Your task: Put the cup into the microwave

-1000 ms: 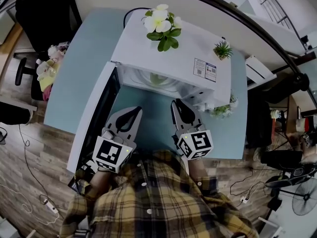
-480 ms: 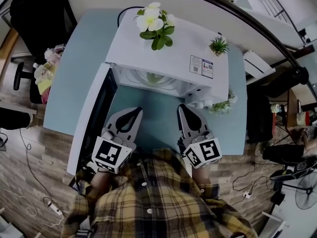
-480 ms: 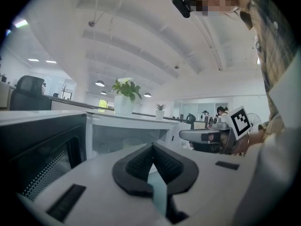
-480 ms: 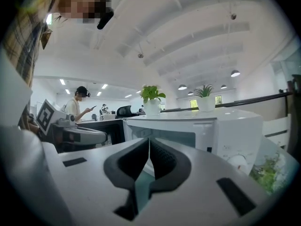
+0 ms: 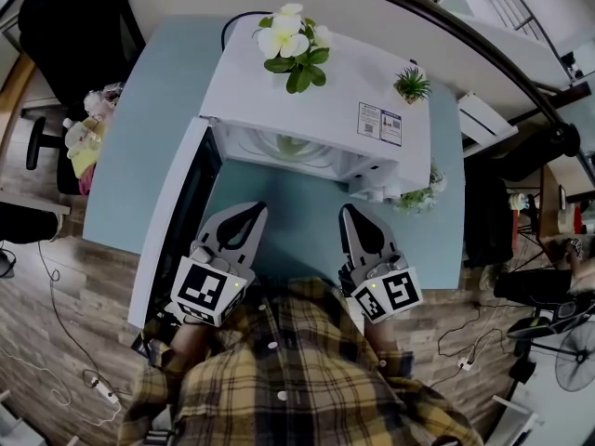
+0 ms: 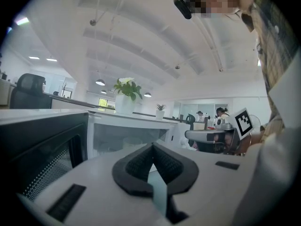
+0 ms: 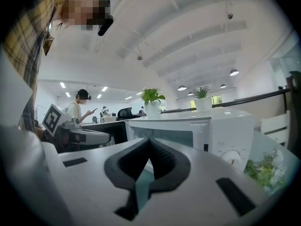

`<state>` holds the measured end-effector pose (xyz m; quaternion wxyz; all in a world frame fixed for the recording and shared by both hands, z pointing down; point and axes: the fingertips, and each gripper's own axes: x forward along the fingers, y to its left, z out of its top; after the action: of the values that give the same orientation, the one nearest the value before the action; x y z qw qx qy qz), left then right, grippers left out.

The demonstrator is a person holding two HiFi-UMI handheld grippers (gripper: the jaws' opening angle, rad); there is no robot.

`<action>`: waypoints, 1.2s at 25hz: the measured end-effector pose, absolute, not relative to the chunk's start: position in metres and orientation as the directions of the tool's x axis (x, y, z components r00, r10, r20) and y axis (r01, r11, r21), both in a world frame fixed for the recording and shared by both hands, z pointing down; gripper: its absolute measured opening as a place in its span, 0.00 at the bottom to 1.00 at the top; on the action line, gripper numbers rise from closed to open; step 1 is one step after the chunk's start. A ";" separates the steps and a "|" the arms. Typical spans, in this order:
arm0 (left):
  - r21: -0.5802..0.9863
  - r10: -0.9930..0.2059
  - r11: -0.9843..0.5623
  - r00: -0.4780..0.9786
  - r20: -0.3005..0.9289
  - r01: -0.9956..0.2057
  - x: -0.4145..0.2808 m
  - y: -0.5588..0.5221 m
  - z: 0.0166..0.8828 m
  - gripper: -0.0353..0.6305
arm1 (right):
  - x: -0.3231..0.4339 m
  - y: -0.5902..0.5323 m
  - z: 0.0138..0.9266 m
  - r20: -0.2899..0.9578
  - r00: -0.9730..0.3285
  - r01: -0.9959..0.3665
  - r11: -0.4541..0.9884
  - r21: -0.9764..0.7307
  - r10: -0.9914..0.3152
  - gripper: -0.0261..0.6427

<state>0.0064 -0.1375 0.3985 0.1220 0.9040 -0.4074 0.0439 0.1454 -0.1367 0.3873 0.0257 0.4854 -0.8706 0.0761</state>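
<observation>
The white microwave stands on the teal table with its door swung open to the left. A pale cup sits inside the cavity. My left gripper is shut and empty, level in front of the opening beside the door. My right gripper is also in front of the microwave, under its control panel; its jaws have just been closing with nothing between them and now stand shut. The left gripper view shows the left gripper with pads together, and the right gripper view shows the right gripper the same.
A potted white flower and a small green plant stand on top of the microwave. Another plant sits at its right front corner. A black office chair and soft toys are at the left.
My right gripper has drawn back from the microwave's front and shifted right, its jaws coming together. The left gripper has stayed put.
</observation>
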 end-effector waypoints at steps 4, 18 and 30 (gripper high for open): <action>0.186 -0.727 -0.635 0.662 0.184 -0.750 0.006 -0.136 0.401 0.04 | 0.146 -0.137 0.388 0.113 -0.529 -0.848 0.517 -0.115 -0.841 0.04; 0.187 -0.737 -0.622 0.649 0.189 -0.761 0.006 -0.130 0.402 0.04 | 0.145 -0.138 0.387 0.115 -0.543 -0.840 0.533 -0.104 -0.832 0.04; 0.176 -0.745 -0.616 0.641 0.187 -0.768 0.005 -0.129 0.400 0.04 | 0.147 -0.139 0.389 0.114 -0.537 -0.843 0.526 -0.110 -0.836 0.04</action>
<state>0.0045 -0.1293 0.4002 0.1204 0.8977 -0.4211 0.0477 0.1471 -0.1389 0.3894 0.0233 0.4808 -0.8732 0.0761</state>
